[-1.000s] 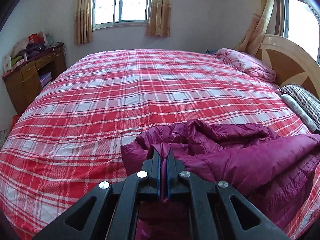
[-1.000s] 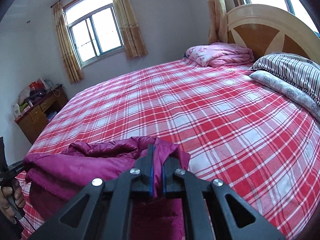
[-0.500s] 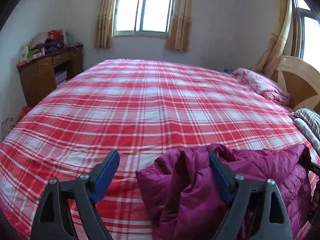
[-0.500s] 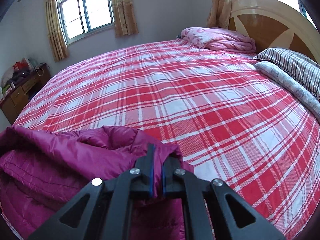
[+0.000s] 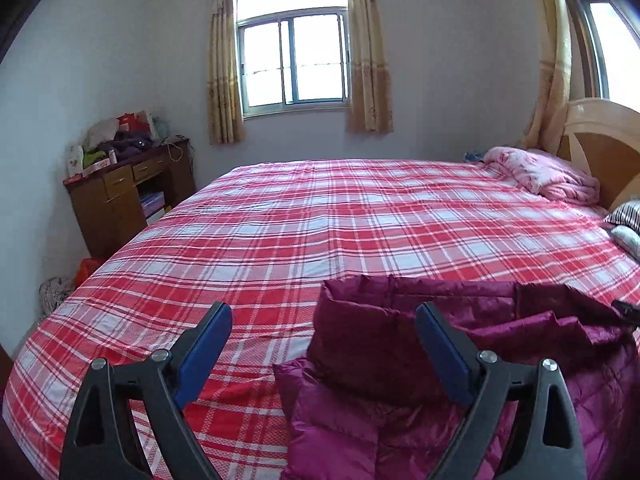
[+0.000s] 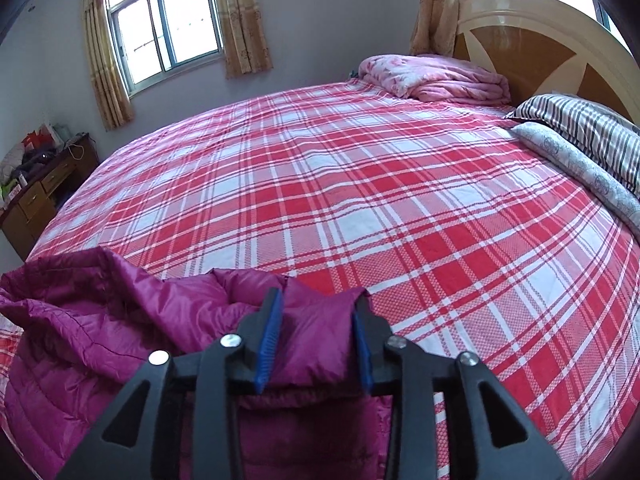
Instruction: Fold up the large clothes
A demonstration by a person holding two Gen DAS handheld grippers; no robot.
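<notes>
My left gripper (image 5: 323,338), black frame with blue pads, has its fingers spread wide, nothing between them gripped; the left finger (image 5: 204,350) hangs over bare bedding, the right finger (image 5: 440,354) sits over the garment. The magenta quilted puffer jacket (image 5: 420,380) lies bunched on the near edge of the red-and-white plaid bedsheet (image 5: 320,220), collar or hem fold standing up just ahead of the left gripper. From the right wrist view, my right gripper (image 6: 316,338) has its fingers partly apart with a puffy fold of the jacket (image 6: 120,328) sitting in the gap; fabric reaches both blue pads (image 6: 269,340), but I cannot tell whether it is pinched or just resting there. Rest of the jacket spreads to the left and below that gripper, crumpled, not flat. Far side of the bed: a folded pink floral quilt (image 6: 432,78) against the cream and brown wooden headboard (image 6: 540,40), next to it a black-and-white striped pillow (image 6: 588,128) lying on a pale patterned bolster (image 6: 580,168). Brown wooden desk with drawers (image 5: 128,196) stands left of the bed against the wall, top piled with clothes and boxes. Window with yellow patterned curtains (image 5: 362,48) on the far wall, second window by the headboard.
</notes>
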